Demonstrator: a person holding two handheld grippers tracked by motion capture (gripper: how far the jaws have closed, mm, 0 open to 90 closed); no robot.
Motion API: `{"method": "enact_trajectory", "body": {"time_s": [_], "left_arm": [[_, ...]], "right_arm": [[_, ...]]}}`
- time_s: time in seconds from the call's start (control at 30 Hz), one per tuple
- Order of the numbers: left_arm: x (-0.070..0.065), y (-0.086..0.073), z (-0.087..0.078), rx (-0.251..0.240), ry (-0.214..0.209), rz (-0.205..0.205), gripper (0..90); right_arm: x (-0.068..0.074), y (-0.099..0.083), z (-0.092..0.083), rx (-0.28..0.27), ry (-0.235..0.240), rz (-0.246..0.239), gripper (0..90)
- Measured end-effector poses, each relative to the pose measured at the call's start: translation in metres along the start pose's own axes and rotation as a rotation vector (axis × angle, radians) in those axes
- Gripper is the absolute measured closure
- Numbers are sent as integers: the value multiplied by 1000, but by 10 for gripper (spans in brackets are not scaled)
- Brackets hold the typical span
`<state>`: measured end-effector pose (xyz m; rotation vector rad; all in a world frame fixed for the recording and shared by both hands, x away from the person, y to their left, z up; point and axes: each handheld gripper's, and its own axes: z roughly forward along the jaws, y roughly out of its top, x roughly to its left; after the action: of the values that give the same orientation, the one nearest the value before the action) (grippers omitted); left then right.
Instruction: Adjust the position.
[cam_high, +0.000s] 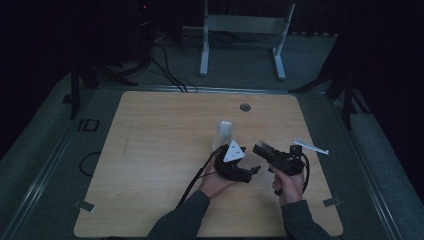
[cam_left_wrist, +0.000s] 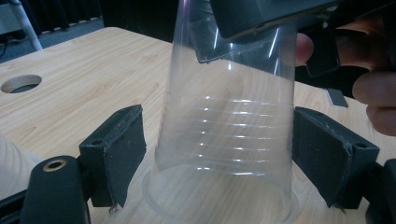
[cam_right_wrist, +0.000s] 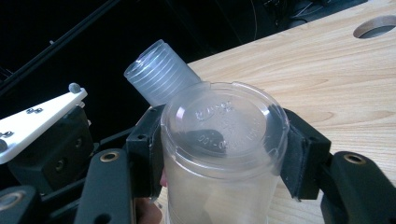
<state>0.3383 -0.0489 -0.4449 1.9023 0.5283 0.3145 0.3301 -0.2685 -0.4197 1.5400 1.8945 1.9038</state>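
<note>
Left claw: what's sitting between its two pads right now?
A clear plastic cup, upside down, rim on the table. In the left gripper view, a gap shows beside the left pad; the claw stands open.

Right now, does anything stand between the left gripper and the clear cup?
Nothing visible does. The clear cup is mouth-down directly between the open pads of the left gripper, and the right gripper clamps its closed end.

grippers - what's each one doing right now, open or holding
Left gripper: open, jaws either side of the clear cup, not pressing.
Right gripper: shut on the clear cup.
</note>
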Motion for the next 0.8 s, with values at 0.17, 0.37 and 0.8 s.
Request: {"method": "enact_trajectory", "body": {"time_s": [0.17,0.37,0.8], "left_arm": [[-2,-1,2,5,1,7,191],[-4,-2,4,10,1,5,221],[-5,-2,3,19,13,20,287]], "right_arm": [[1,0,1,-3,19,4,410],[1,1,0,-9,28,11,410],[-2,0,-1,-5,28,10,381]]}}
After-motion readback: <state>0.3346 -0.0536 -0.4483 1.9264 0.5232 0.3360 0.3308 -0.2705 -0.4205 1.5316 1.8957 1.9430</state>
